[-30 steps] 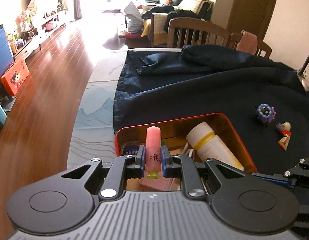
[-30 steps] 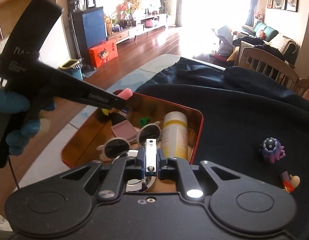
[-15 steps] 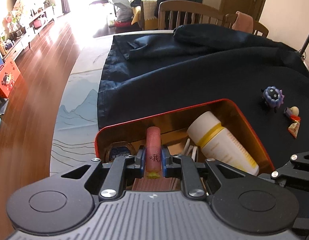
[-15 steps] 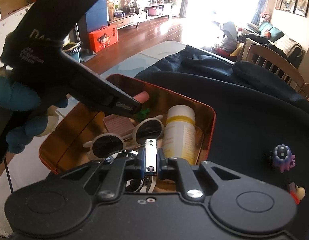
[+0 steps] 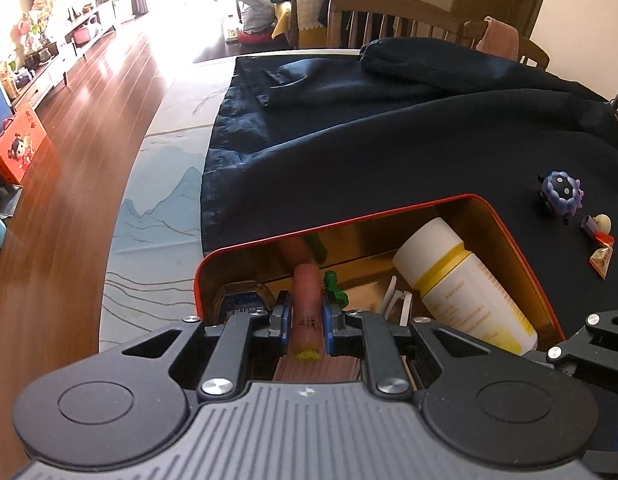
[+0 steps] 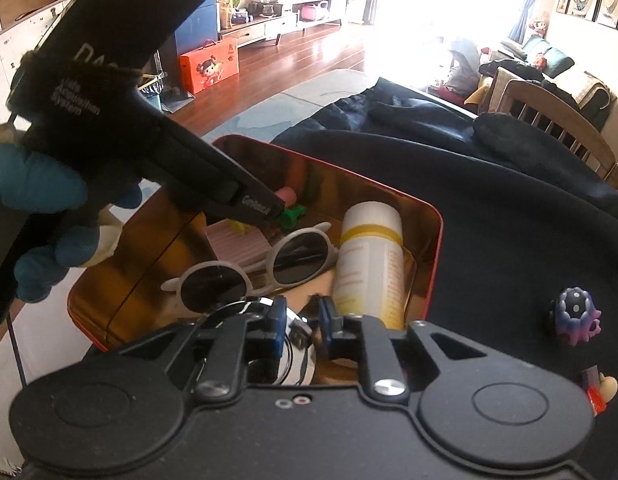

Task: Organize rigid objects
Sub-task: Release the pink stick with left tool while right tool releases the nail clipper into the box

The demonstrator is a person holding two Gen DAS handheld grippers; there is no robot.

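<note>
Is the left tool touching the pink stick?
Touching. The left wrist view shows the left tool with both blue pads pressed against the sides of the pink stick, no gap, inside the red tin.

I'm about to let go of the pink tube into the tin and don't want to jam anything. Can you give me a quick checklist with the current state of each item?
1. Left gripper shut on the pink tube: ok.
2. Tube is inside the rim of the red tin: ok.
3. Tube clear of the green toy: not ok, it sits right beside the right finger.
4. Tube clear of the white bottle: ok, there is a gap.
5. Right gripper out of the drop path: ok, open at the tin's near end over a shiny metal object.
6. Tube tip resting on the tin floor: cannot tell.
</note>
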